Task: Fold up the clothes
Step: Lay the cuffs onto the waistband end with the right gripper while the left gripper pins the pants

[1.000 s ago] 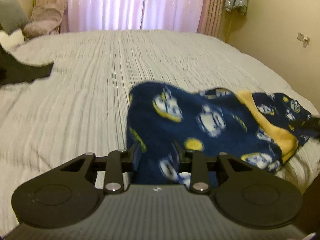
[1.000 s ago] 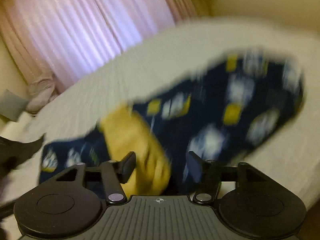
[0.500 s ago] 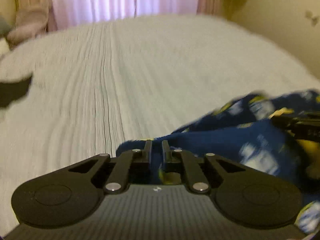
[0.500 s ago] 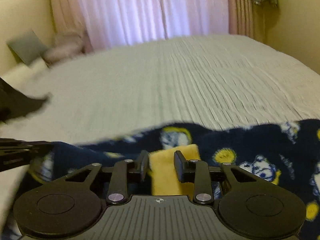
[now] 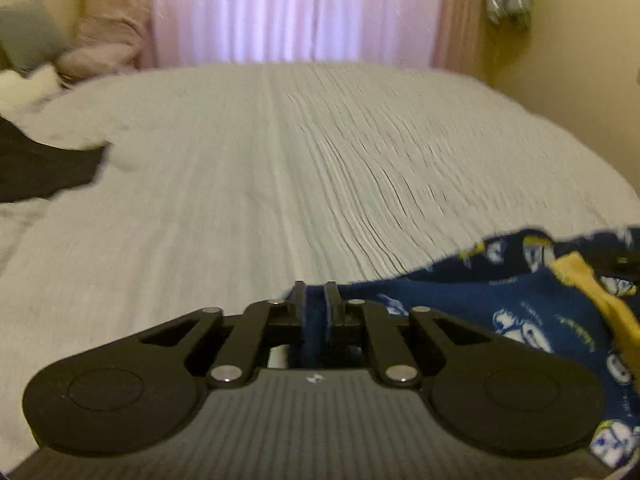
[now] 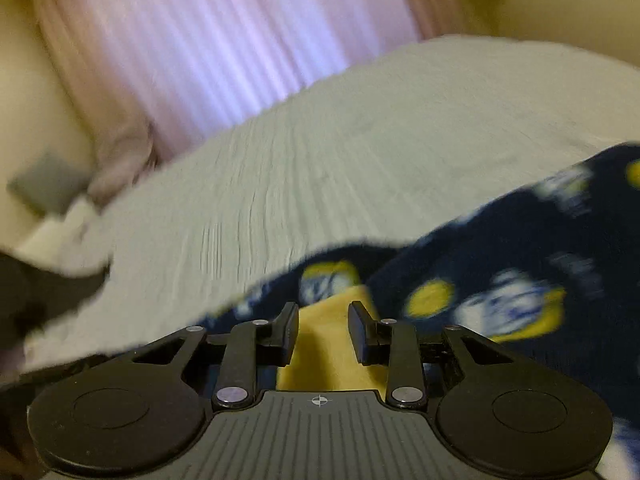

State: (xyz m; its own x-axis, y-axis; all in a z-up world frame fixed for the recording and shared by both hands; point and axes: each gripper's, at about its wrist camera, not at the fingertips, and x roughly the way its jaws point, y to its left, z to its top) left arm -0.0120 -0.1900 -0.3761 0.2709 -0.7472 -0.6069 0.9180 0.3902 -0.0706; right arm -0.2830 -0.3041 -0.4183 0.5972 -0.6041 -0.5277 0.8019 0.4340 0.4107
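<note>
A navy fleece garment (image 5: pixel 520 320) with white and yellow cartoon prints and a yellow lining lies at the near right of the bed. My left gripper (image 5: pixel 315 300) is shut on a navy edge of it, with the cloth pinched between the pads. In the right wrist view the same garment (image 6: pixel 500 264) spreads to the right, and its yellow band (image 6: pixel 324 344) runs between the fingers of my right gripper (image 6: pixel 323 322). The right jaws stand partly closed around the band with small gaps on both sides.
The white ribbed bedspread (image 5: pixel 280 168) stretches ahead to pink curtains (image 5: pixel 292 8). A black garment (image 5: pixel 36 168) lies at the left edge of the bed. Pillows (image 5: pixel 100 48) sit at the far left. A beige wall (image 5: pixel 580 60) bounds the right side.
Both grippers closed in on the garment from wide open. The left gripper now pinches its edge and has drawn it low and near. The right view has tilted.
</note>
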